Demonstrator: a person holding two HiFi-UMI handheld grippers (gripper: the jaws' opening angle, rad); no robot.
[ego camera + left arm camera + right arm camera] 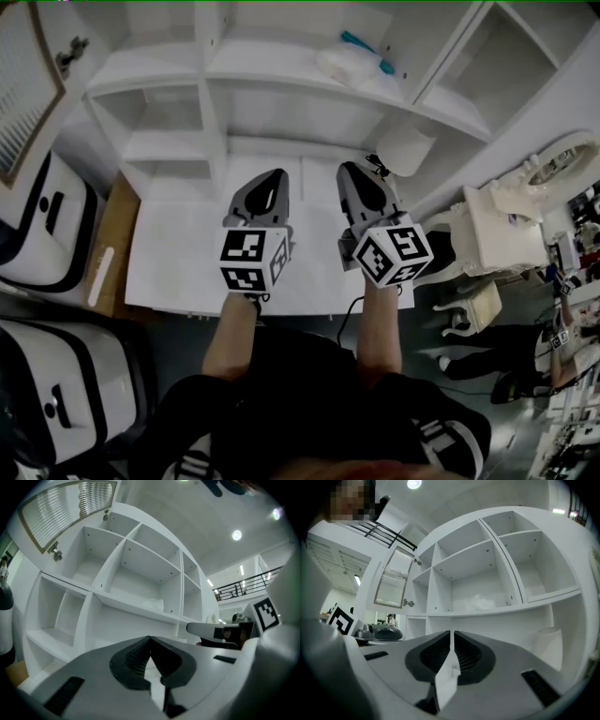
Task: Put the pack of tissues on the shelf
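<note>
The pack of tissues [352,64], a pale crinkled packet, lies on a shelf of the white shelf unit [216,122], beside a teal item [367,51]. It also shows in the left gripper view as the tissue pack [153,604] and in the right gripper view as the tissue pack [481,602]. My left gripper [272,174] and right gripper [351,169] hang side by side in front of the unit's lower part, well short of the pack. The left gripper [150,638] has its tips together with nothing held. The right gripper [451,633] is likewise shut and empty.
A white pot-like object [406,150] stands on the lower ledge to the right of my right gripper. A ribbed-glass cabinet door [23,89] hangs open at top left. White-and-black cases [52,225] stand at left, ornate white furniture [502,225] at right.
</note>
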